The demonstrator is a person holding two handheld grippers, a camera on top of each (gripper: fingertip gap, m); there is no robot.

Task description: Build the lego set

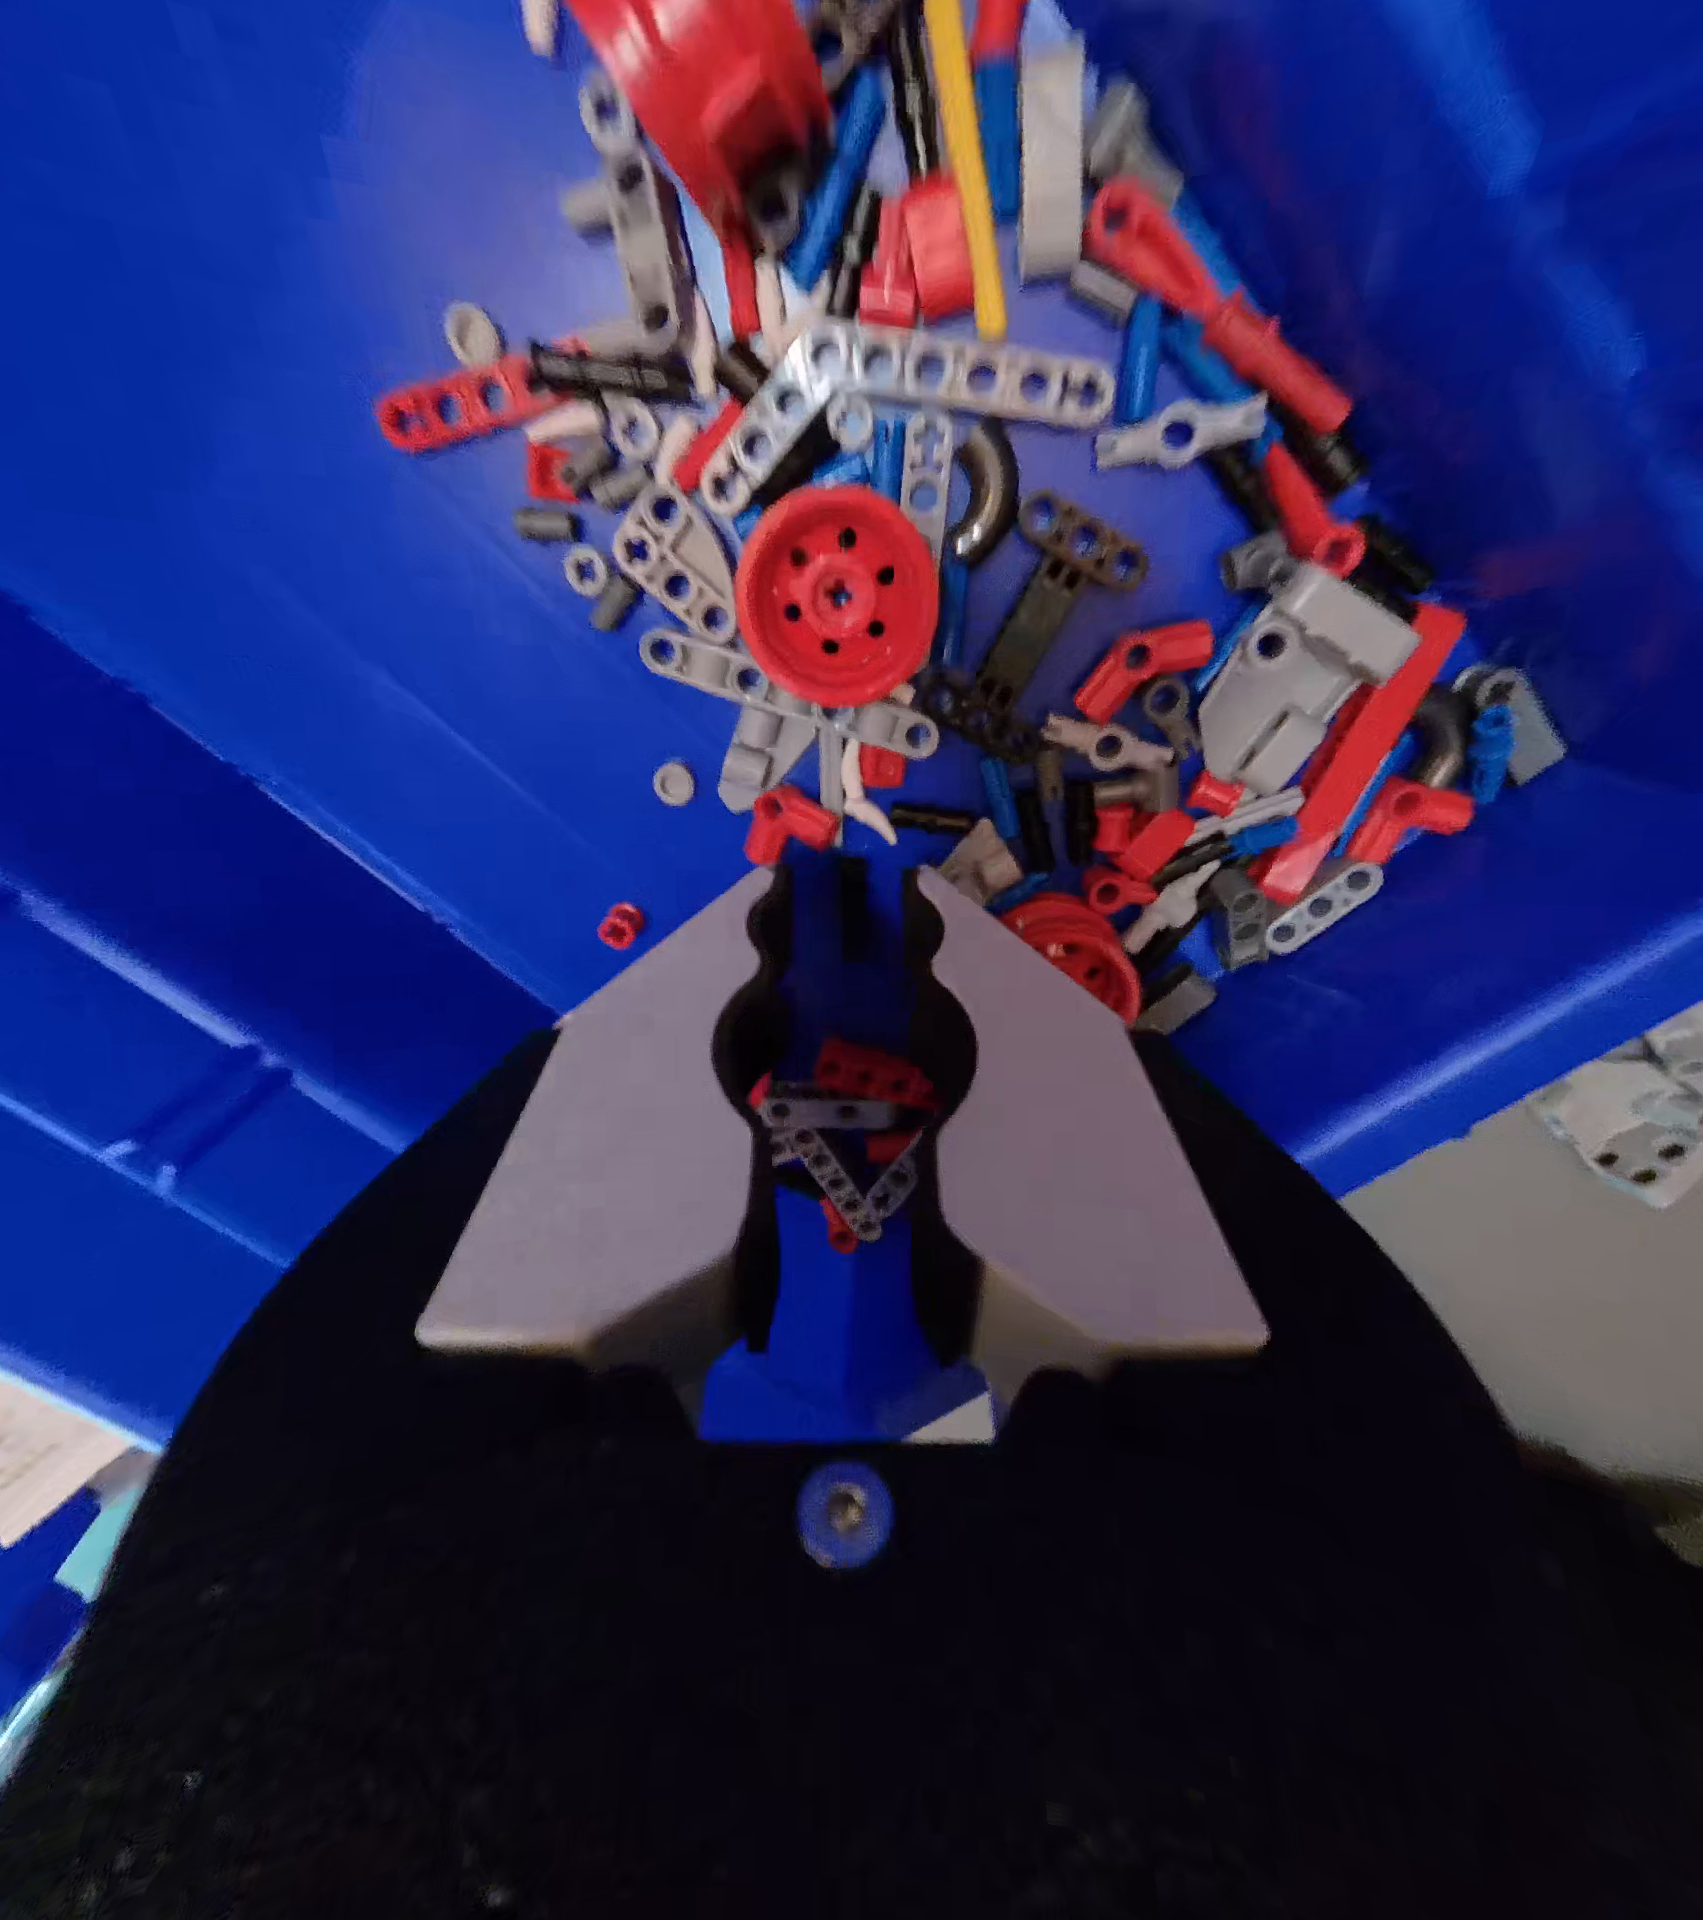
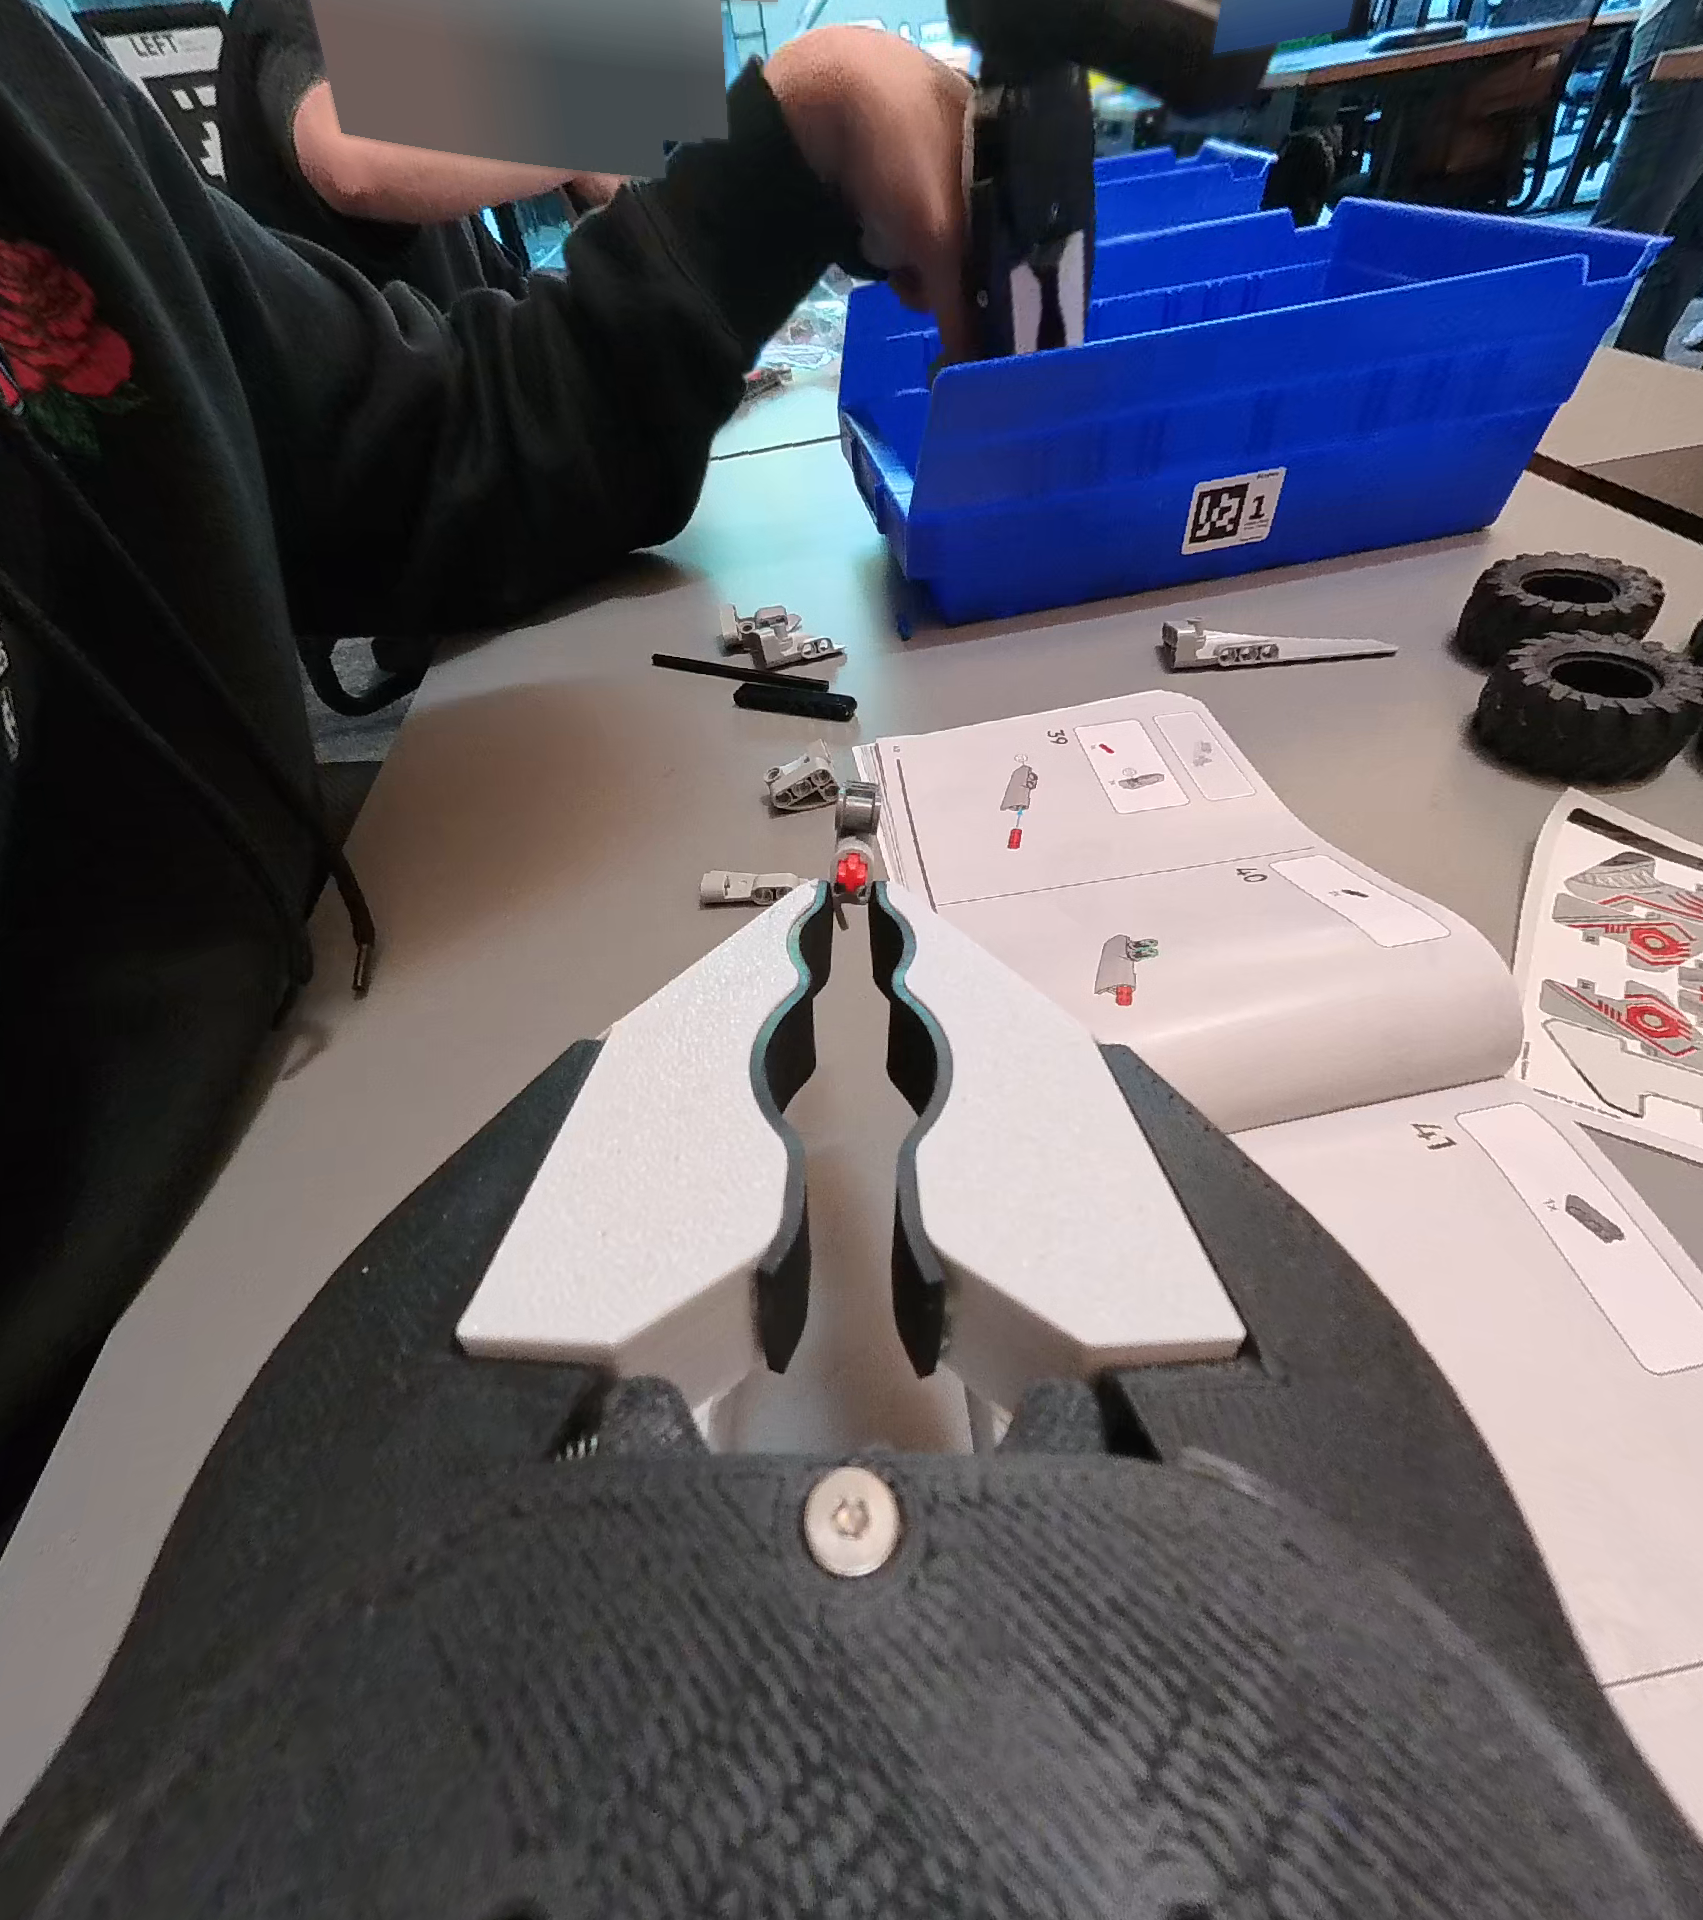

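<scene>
The small grey and red lego piece [image 2: 852, 847] sits pinched at the very tips of the right gripper [image 2: 849, 896], its grey ring end sticking out at 12 o'clock; those fingers [image 2: 691, 1122] are nearly closed, with only a thin gap behind the tips. The left gripper [image 1: 847, 883] hangs inside the blue bin [image 1: 203, 520], fingers [image 1: 639, 1143] a modest way apart and holding nothing, their tips just short of the heap of loose lego parts [image 1: 930, 571] at 12 o'clock, where a red wheel hub [image 1: 834, 605] lies. On the table [image 2: 535, 831], an open instruction booklet [image 2: 1190, 894] lies at 2 o'clock of the right gripper, with a sticker sheet [image 2: 1678, 977] and black tyres [image 2: 1595, 707] beyond it.
</scene>
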